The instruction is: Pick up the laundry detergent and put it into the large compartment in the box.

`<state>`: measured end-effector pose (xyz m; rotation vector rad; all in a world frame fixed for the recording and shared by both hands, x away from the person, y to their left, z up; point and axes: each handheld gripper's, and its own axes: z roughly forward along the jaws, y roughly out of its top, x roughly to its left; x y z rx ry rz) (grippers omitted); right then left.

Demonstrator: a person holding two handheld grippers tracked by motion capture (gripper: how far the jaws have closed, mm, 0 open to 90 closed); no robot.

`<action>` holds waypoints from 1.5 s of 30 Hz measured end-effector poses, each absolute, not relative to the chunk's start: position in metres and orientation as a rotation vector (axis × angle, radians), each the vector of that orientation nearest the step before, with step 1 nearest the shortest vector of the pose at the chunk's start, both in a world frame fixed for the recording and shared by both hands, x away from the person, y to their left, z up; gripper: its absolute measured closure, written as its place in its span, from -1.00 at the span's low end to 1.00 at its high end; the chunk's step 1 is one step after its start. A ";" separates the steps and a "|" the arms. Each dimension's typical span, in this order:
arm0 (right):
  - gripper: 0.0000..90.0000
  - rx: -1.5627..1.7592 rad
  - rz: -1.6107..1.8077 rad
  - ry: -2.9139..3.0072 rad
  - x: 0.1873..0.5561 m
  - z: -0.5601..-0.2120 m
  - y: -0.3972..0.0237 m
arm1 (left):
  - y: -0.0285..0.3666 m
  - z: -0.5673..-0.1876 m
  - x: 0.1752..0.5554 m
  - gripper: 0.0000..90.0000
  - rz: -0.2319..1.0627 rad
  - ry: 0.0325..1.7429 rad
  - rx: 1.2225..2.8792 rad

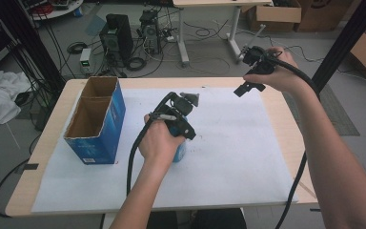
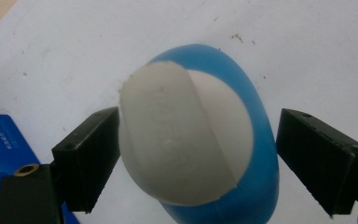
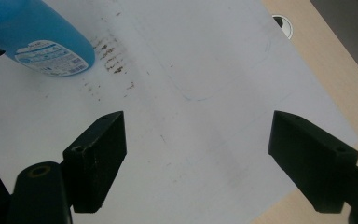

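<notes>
A blue bottle [image 2: 256,140] with a white cap [image 2: 182,140] is being framed at the centre between the left gripper [image 2: 198,154] jaws. The left jaw is touching the cap; the right is standing apart. A blue box [image 2: 0,144] is being cut off at the lower left, on white paper [image 2: 74,46].

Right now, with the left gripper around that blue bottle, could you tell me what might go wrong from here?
The left gripper straddles the rounded white cap of the blue bottle. One jaw is at the cap and the other stands clear of the bottle, so closing could push it sideways or let the curved cap slip out. The bottle stands upright on the white sheet, so a nudge may tip it. The open blue box stands close by and could be bumped during a lift.
</notes>
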<state>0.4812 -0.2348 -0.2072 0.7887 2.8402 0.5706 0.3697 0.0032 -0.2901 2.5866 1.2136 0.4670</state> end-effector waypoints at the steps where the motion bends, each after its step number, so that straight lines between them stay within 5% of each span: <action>1: -0.57 0.789 0.570 2.840 0.481 -0.207 -0.235 | 0.003 -0.291 0.370 -0.65 0.467 1.216 2.590; 45: -0.58 0.794 0.558 2.849 0.482 -0.211 -0.234 | 0.004 -0.293 0.376 -0.38 0.425 1.267 2.570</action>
